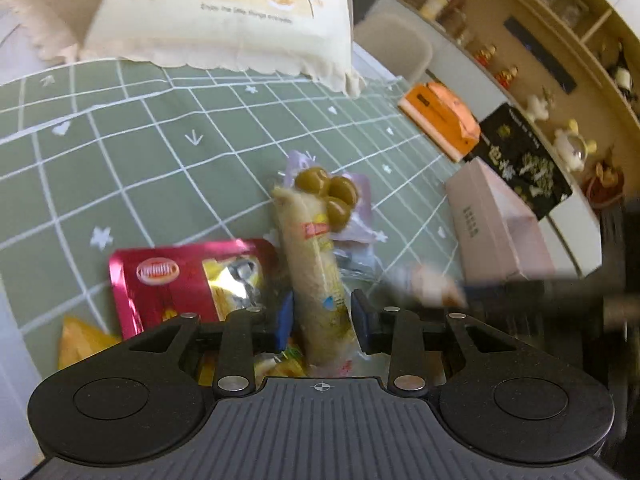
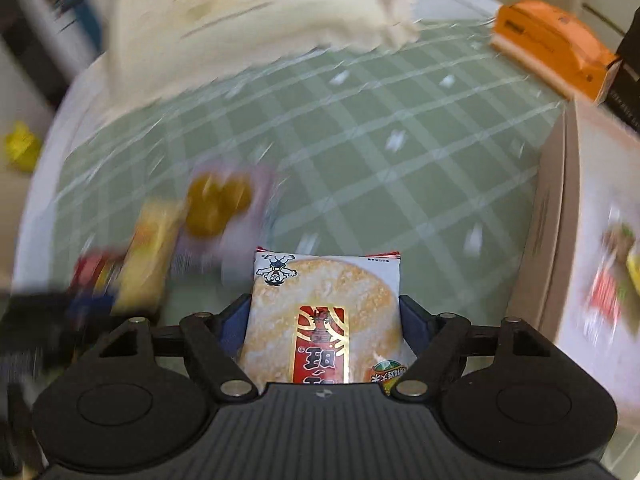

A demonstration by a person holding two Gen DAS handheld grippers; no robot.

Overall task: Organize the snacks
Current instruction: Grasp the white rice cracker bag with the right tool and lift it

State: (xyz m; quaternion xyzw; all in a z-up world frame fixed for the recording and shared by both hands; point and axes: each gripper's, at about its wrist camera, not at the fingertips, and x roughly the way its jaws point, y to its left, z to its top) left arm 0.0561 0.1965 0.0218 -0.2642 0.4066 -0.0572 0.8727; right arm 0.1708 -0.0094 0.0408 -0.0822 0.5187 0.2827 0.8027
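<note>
Since both claws are loaded, this is read as a carry step, with the pile only partly sorted.

Left wrist view, left to right:
- The yellow packet (image 1: 80, 340) and the red foil pouch (image 1: 180, 280) are left loose on the green checked counter (image 1: 120, 140). An oval logo is printed on the pouch but cannot be read.
- The left claw (image 1: 322, 316) is set narrow and clamped on the long beige snack stick (image 1: 316, 264). The stick is pinched across its width near its lower end, probably so that it stays rigid along the claw axis. A small red label is carried on it, too blurred to read.
- The green olive pack (image 1: 332, 196) is lying at the stick's far tip, on the counter.
- The pink box (image 1: 492, 220) is placed at the right edge of the counter. It is judged to be the drop target. The characters on its side are too small to read.
- The orange box (image 1: 440, 120) and the black box (image 1: 524, 160) are parked beyond it, and their print is unclear.
- "Enjoy the little things" can be partly made out on the cream cloth cover (image 1: 220, 20) at the back.

Right wrist view:
- The right claw (image 2: 324, 320) is set wide and clamped on the rice cracker packet (image 2: 320, 288) by its side edges, so the flat face is kept up. A cartoon boy and a red-and-gold label with Chinese characters are printed on it, seen upside down.
- The background is smeared and the packet is sharp, so it is taken as held clear of the counter.
</note>
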